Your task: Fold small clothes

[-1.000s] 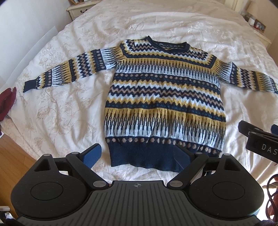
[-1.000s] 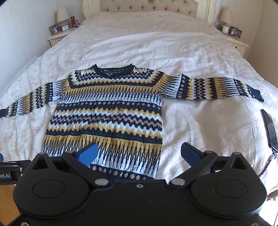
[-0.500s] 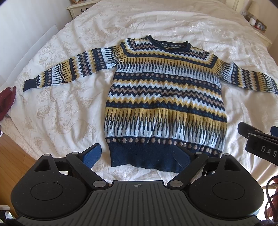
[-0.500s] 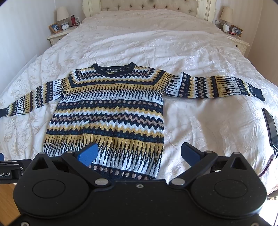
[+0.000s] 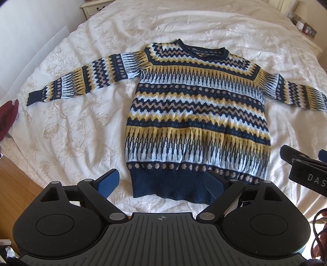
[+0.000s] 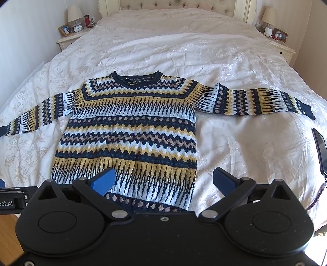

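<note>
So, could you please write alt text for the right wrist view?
A patterned sweater lies flat on a white bed, sleeves spread wide. The open right hand-held gripper hovers over its hem, holding nothing.

Both views are taken from the foot of the bed [image 6: 204,51], low over its edge and aimed toward the headboard [image 6: 173,5]. The left wrist view is set nearer the bed's left side and tilted down more steeply; the right wrist view is set further right and reaches the headboard. The spread sweater [image 5: 196,114] [image 6: 130,131] is shared by both, seen close.
</note>
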Demonstrator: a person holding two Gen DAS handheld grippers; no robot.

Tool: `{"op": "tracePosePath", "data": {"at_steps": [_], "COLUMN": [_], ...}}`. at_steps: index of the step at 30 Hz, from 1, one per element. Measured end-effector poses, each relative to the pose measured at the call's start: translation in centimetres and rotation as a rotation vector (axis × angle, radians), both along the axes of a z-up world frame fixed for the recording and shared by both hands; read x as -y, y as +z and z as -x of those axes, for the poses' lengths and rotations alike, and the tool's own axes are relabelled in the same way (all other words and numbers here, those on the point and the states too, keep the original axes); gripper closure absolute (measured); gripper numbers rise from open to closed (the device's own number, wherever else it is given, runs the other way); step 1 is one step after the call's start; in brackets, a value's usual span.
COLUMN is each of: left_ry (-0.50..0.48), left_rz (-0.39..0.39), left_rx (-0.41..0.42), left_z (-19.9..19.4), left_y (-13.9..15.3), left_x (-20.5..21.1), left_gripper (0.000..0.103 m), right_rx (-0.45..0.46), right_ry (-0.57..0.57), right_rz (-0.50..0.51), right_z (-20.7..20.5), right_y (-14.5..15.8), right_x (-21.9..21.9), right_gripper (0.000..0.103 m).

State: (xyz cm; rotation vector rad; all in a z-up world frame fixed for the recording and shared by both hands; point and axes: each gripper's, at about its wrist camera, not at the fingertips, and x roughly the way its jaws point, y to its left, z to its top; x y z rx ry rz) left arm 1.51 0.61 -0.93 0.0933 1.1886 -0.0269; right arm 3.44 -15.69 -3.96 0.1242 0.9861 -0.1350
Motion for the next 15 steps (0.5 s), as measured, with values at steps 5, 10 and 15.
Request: {"op": "tracePosePath", "data": {"at_steps": [5,10,15], "left_ry": [0.003,0.004,0.011], "left_rz": [-0.001,-0.005,-0.008], "left_rx": [-0.007,-0.015,-0.03], "left_z": [-0.4,-0.7,-1.2], "left_y": [-0.1,-0.3,-0.5], "left_x": [-0.2,-0.3,-0.5], "left_gripper": [0.013,0.013,0.013], "right_rx": [-0.004,-0.008,-0.012], "right_ry": [0.0,0.0,-0.004], "right_rz": [-0.003,-0.003,-0.006], "right_z": [-0.2,-0.5,-0.7], "right_y": [-0.1,-0.3,-0.5], "right_x": [-0.1,-0.3,-0.3], "right_gripper": [0.002,0.002,0.002]}}
